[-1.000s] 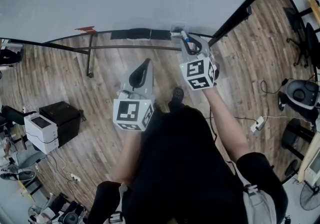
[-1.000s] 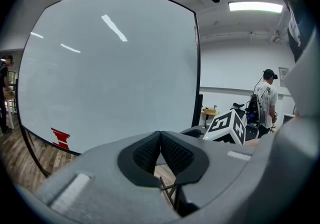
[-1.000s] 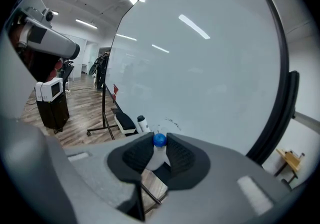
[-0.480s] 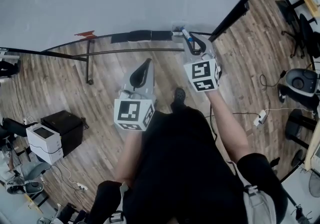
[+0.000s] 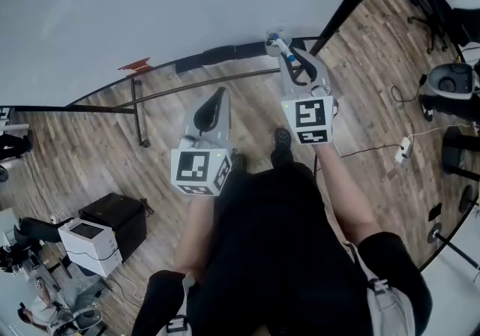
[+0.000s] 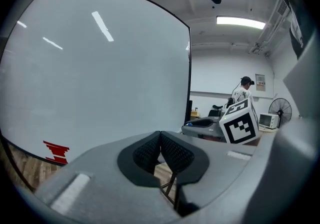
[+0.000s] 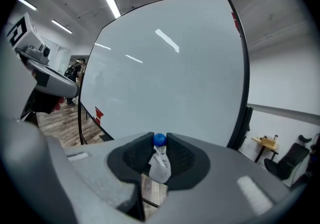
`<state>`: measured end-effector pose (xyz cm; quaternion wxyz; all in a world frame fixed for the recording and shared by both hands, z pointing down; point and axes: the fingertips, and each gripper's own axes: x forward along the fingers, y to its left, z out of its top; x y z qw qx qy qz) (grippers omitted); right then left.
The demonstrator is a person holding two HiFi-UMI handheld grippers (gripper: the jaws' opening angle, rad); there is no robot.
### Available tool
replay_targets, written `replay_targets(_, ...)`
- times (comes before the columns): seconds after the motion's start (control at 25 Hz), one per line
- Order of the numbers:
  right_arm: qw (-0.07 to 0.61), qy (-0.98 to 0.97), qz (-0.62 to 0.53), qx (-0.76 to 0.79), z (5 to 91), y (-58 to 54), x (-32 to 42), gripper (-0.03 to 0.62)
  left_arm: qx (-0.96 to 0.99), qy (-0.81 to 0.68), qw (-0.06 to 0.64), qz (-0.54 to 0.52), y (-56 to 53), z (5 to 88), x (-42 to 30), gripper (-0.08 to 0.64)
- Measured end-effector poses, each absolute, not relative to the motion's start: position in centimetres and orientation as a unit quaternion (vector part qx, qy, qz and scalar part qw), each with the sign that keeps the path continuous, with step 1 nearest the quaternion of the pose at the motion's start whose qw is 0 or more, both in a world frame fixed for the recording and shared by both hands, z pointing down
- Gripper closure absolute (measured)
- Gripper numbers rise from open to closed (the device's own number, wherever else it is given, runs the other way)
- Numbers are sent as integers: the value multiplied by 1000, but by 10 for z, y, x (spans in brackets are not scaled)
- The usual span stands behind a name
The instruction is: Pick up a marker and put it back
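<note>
Inside right claw, a blue-tipped marker.

The whiteboard blocks the right claw ahead; floor below lies open.

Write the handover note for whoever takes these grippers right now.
Left gripper: shut, empty, held back near the body, facing the whiteboard.
Right gripper: shut on the marker, blue end pointing away from the hand.
In the head view, the marker is close to the right end of the board's lower edge.
Done: marker picked up.
Left: put it back, probably on the dark ledge along the board's bottom, then open the jaws.
</note>
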<state>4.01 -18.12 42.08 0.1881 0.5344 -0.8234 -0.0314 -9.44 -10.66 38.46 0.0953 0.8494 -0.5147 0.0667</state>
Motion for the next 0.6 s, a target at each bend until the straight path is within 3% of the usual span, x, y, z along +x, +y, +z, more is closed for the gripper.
replay_targets(0.6,117,-761,-17,638,373,-80,7,512,901,-417,110,49,-71,395,-137,549)
